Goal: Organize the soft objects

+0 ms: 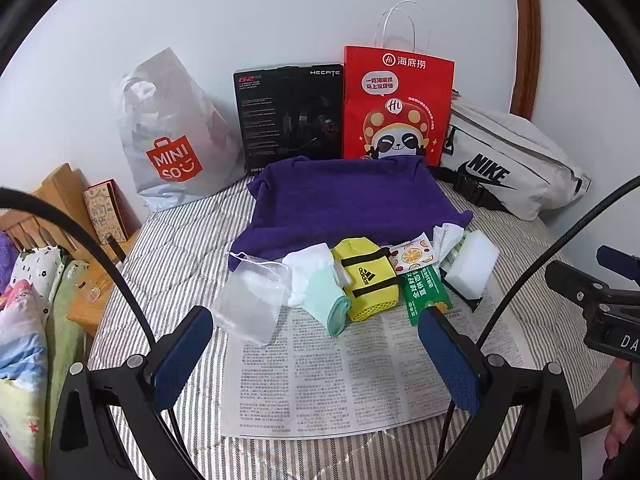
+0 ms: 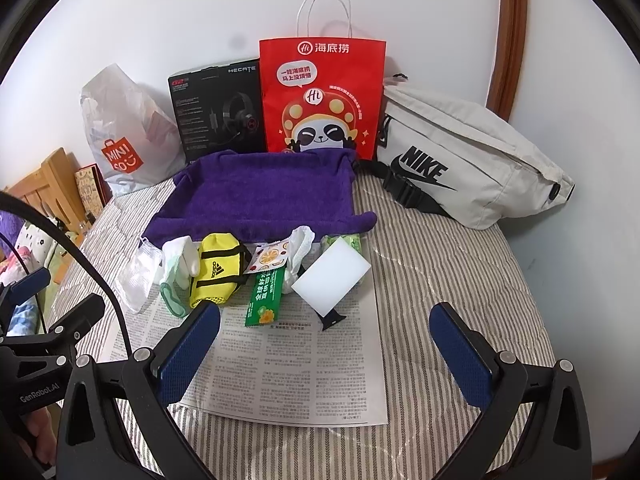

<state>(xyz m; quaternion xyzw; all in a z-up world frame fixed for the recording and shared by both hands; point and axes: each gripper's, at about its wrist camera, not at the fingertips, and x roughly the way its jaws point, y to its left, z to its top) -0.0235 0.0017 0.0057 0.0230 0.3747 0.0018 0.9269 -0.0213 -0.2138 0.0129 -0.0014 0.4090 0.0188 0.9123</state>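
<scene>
- The left tongs [image 1: 316, 354] and the right tongs [image 2: 324, 350] are both wide open and hold nothing. They hang over the newspaper [image 2: 288, 372] on the striped bed [image 2: 440, 264].
- The near half of the newspaper is bare.
- The soft things lie in a row at the paper's far edge: a clear pouch [image 1: 250, 300], a white and mint sock [image 1: 320, 288], a yellow bag [image 1: 370, 278], a green packet [image 2: 266, 298] and a white sponge [image 2: 332, 276].
- The purple towel [image 2: 260, 196] sits just behind them, shaped like a tray with raised edges.
- A dark thing [image 2: 331, 320] pokes out from under the sponge; I cannot tell what it is.
</scene>
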